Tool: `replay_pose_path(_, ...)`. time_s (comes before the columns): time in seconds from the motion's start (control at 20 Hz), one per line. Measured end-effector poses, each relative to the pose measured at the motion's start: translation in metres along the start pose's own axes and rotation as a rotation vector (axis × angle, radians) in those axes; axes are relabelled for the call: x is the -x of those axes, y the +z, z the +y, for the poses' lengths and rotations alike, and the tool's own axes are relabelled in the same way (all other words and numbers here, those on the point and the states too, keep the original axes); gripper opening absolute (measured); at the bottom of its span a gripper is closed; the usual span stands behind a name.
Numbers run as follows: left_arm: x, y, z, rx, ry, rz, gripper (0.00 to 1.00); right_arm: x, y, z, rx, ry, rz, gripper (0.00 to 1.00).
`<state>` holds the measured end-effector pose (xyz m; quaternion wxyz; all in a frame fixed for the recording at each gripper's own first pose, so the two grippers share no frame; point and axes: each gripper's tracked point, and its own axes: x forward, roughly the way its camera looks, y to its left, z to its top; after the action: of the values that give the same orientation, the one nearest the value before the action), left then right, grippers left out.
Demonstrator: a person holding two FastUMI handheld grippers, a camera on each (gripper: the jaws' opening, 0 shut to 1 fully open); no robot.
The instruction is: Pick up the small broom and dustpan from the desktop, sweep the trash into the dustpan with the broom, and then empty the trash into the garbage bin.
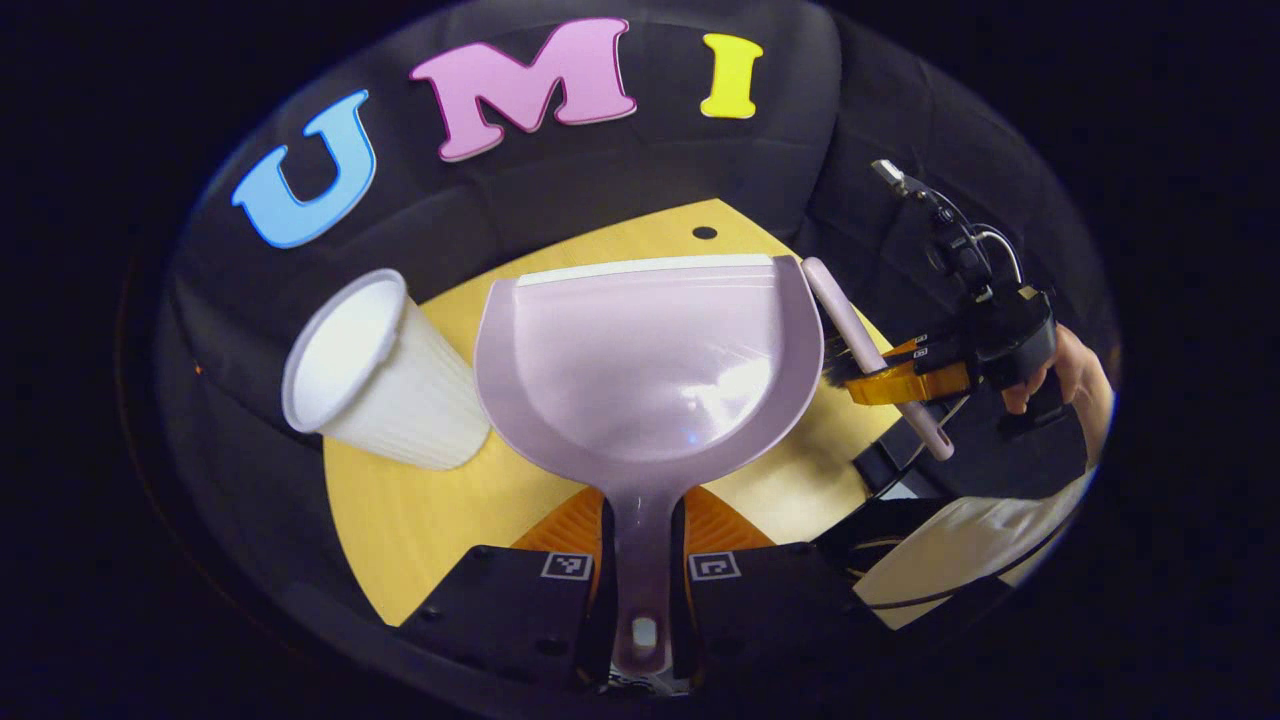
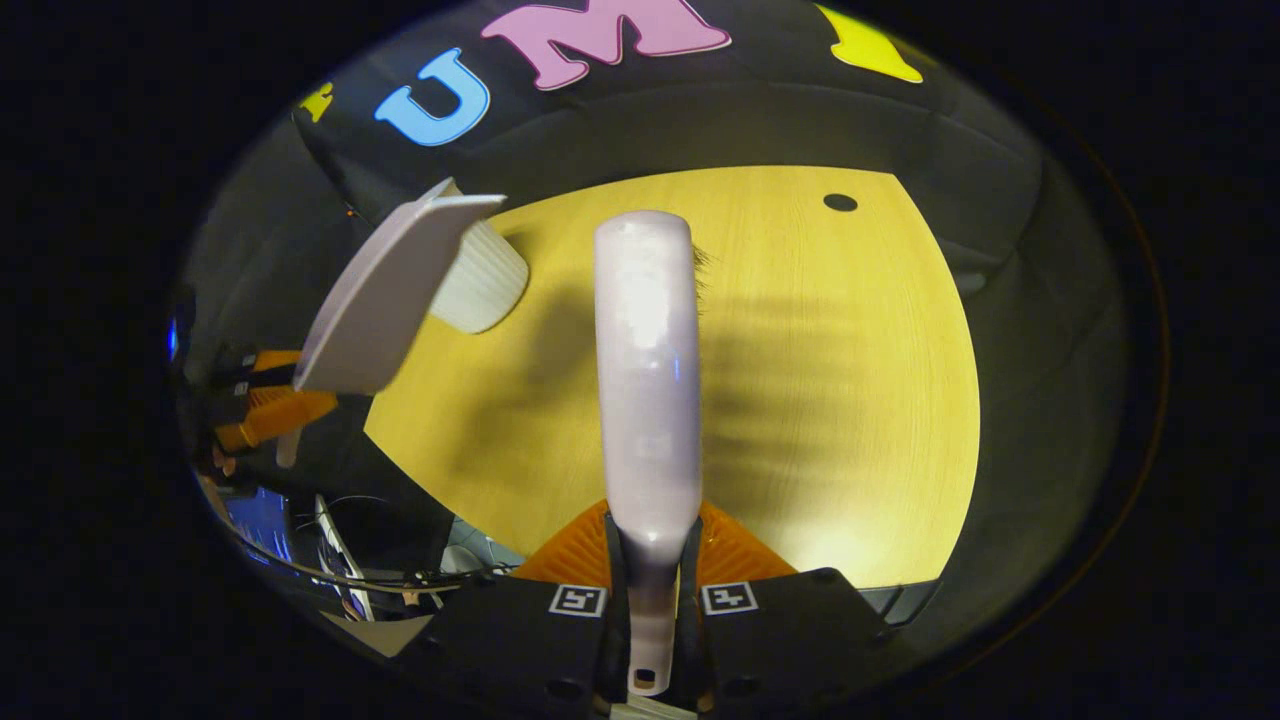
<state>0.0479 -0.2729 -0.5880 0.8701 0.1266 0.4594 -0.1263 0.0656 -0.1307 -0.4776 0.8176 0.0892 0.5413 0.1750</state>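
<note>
- Black cloth is hanging behind the yellow wooden bench (image 2: 800, 380), which is carrying a white ribbed bin (image 1: 385, 375) near its back left edge.
- I am holding the dustpan (image 1: 645, 365) in my left hand-held gripper (image 1: 645, 565); both orange fingers are pressing on its handle, and the pan is hanging above the bench with its open lip facing away from me.
- In the left gripper view the bin is lying tilted just beside the pan's left rim, its mouth turned up and left.
- My right hand-held gripper (image 2: 650, 575) is clamping the broom (image 2: 648, 380) by its handle, with the lilac back towards the camera and dark bristles peeking out on the right near the top.
- From the left gripper view, I am seeing the broom standing just beside the pan's right rim, with a hand (image 1: 1070, 375) holding that gripper.
</note>
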Motion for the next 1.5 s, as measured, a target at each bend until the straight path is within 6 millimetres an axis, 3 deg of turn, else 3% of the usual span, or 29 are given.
replay_pose_path(0.2,-0.082,-0.049,0.003,0.112,0.088,0.144,0.19,-0.048,-0.039,-0.01,-0.161,-0.094,0.109,0.2)
replay_pose_path(0.35,-0.113,-0.065,-0.003,0.221,0.088,0.25,0.19,-0.079,-0.061,-0.016,-0.189,-0.161,0.165,0.2)
replay_pose_path(0.45,-0.115,-0.067,-0.004,0.28,0.088,0.296,0.19,-0.096,-0.072,-0.016,-0.196,-0.181,0.216,0.21)
replay_pose_path(0.8,-0.117,-0.073,-0.003,0.285,0.108,0.343,0.19,-0.109,-0.074,-0.03,-0.17,-0.272,0.308,0.24)
replay_pose_path(0.85,-0.118,-0.073,-0.003,0.281,0.109,0.347,0.19,-0.113,-0.07,-0.031,-0.175,-0.269,0.314,0.17)
replay_pose_path(0.9,-0.118,-0.074,-0.003,0.273,0.109,0.355,0.2,-0.116,-0.067,-0.032,-0.175,-0.265,0.318,0.24)
replay_pose_path(0.95,-0.117,-0.075,-0.003,0.272,0.109,0.366,0.21,-0.119,-0.065,-0.032,-0.17,-0.264,0.321,0.19)
replay_pose_path(1.0,-0.119,-0.076,-0.003,0.277,0.104,0.376,0.22,-0.12,-0.065,-0.032,-0.167,-0.266,0.329,0.27)
replay_pose_path(1.2,-0.119,-0.077,-0.006,0.299,0.08,0.391,0.27,-0.116,-0.061,-0.027,-0.155,-0.25,0.346,0.31)
replay_pose_path(1.35,-0.112,-0.076,0.001,0.299,0.103,0.405,0.43,-0.114,-0.06,-0.02,-0.166,-0.238,0.357,0.29)
replay_pose_path(1.45,-0.108,-0.078,0.007,0.305,0.129,0.414,0.5,-0.117,-0.058,-0.016,-0.17,-0.233,0.352,0.41)
replay_pose_path(1.5,-0.107,-0.077,0.01,0.307,0.139,0.409,0.58,-0.116,-0.056,-0.015,-0.17,-0.231,0.348,0.53)
